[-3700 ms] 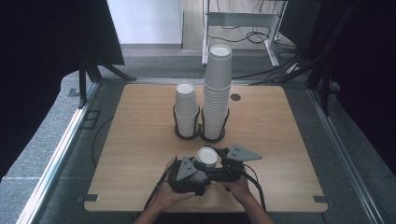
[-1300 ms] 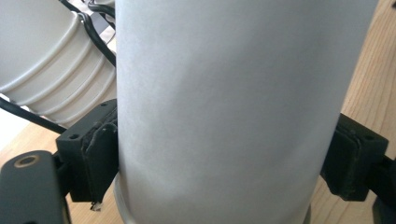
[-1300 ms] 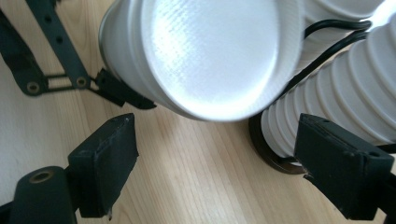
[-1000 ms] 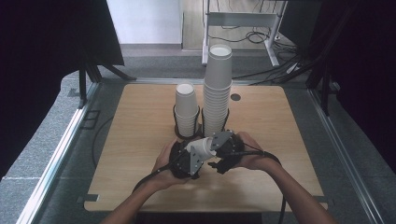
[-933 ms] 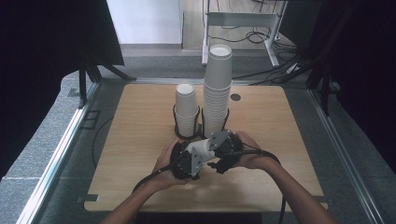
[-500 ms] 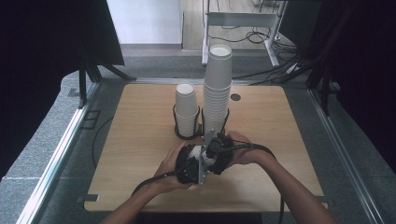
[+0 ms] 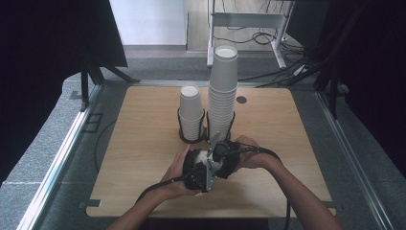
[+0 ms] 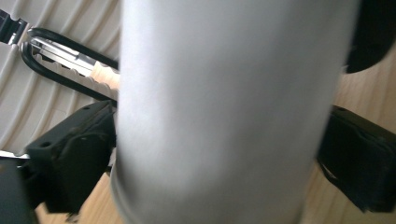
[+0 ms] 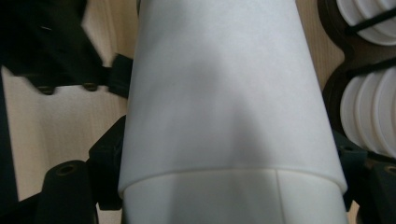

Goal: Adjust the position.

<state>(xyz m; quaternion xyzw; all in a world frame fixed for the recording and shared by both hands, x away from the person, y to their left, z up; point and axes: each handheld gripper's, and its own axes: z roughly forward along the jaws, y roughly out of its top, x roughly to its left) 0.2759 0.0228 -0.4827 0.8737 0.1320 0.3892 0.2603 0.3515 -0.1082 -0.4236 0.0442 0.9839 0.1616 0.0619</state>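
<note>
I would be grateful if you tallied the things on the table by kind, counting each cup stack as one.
Standing cup stacks: 2 (short stack, tall stack)
Black wire holders: 2 (left holder, right holder)
Hand-held cup bundle: 1
Total: 5

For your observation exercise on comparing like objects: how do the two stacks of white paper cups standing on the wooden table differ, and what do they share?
The right stack is far taller than the left stack, holding many more cups. The right stack's top rim rises well above the left stack's. The right stack stands directly behind the two hand-held tools, the left stack off to their left. Both are upright, white, mouths up, each seated in a black wire holder on the table.
</note>
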